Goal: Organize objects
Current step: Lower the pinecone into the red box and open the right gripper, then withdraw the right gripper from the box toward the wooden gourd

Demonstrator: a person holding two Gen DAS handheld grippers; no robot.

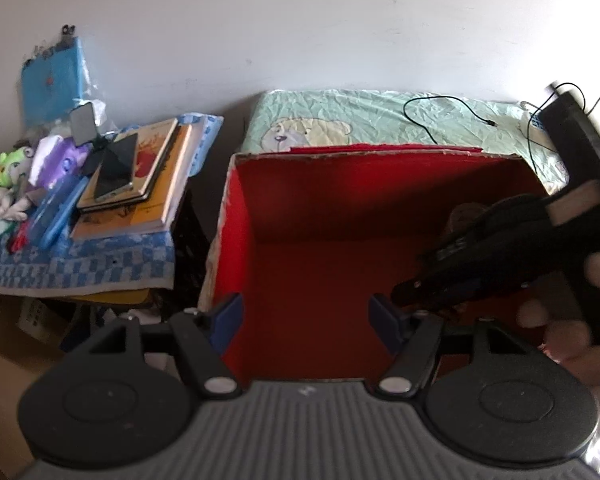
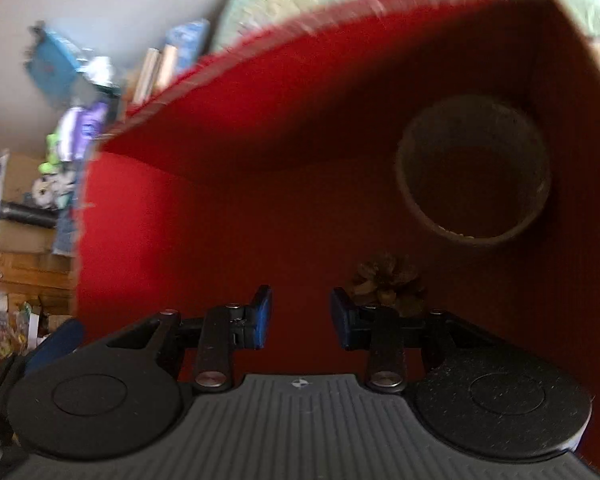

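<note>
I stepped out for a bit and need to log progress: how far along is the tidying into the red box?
Done: a round container and a pine cone already lie inside the red box. In hand: nothing; the right claw is open inside the box, and the left claw is open over its near edge. Left: the side table holds books, blue cases and plush toys.

One red box [image 1: 320, 240] holds one round container [image 2: 474, 172] and one pinecone [image 2: 388, 280]; three stacked books [image 1: 140, 184], one phone [image 1: 116, 168], one black cable [image 1: 432, 116].
</note>
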